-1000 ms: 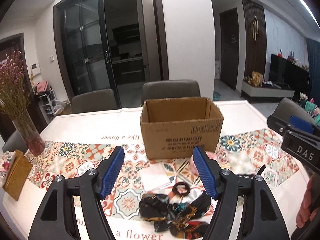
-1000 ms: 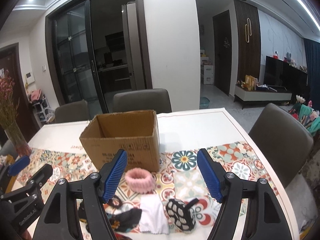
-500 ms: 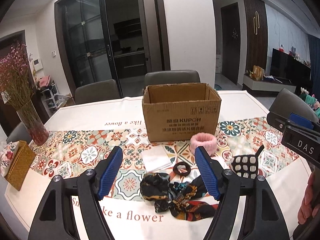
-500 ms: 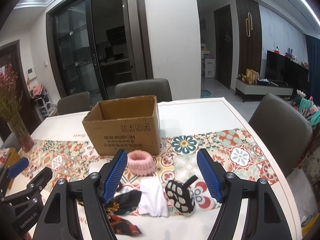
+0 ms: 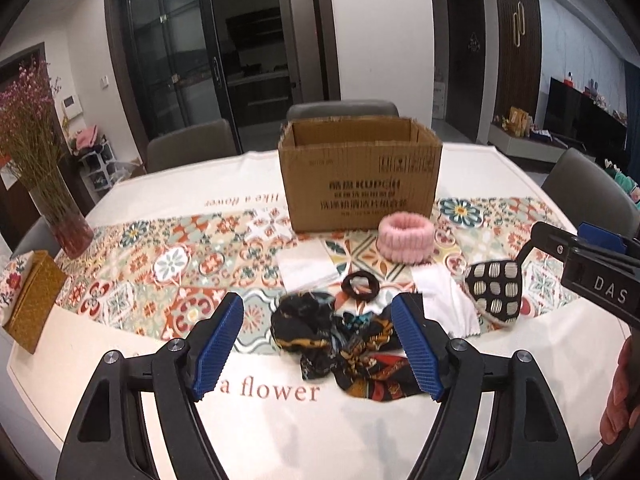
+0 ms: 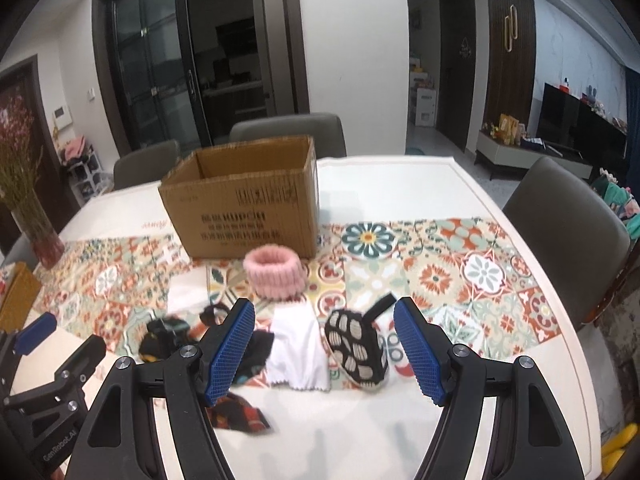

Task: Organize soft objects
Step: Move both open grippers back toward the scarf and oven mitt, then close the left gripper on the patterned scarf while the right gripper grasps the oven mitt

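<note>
Left gripper (image 5: 318,346): you hold it tilted down over the near edge of the table (image 5: 120,200); its jaws are opening, with nothing pinched between the blue pads.
Scarf (image 5: 340,344): a crumpled dark patterned scarf lies on the table in the gap between your left fingers as the left camera sees it; no pad touches it.
Black hair tie (image 5: 361,286): just beyond the scarf, on the tiled runner.
White cloth (image 5: 306,268): flat, left of the hair tie, nearer the box.
Box (image 5: 360,178): an open cardboard box at the middle of the table, well beyond both grippers.
Pink band (image 5: 406,238): a fluffy ring just in front of the box's right corner.
Right gripper (image 6: 324,346): your jaws stand spread apart and empty, also angled down at the table.
Pouch (image 6: 356,350): a black pouch with pale squares and a strap lies framed between your right fingers, closer to the right pad, not touched.
Second white cloth (image 6: 296,352): just left of the pouch, also within the gap.
Vase (image 5: 70,228): holds dried flowers at the far left.
Hand (image 5: 620,396): part of yours shows at the right edge of the left view.
</note>
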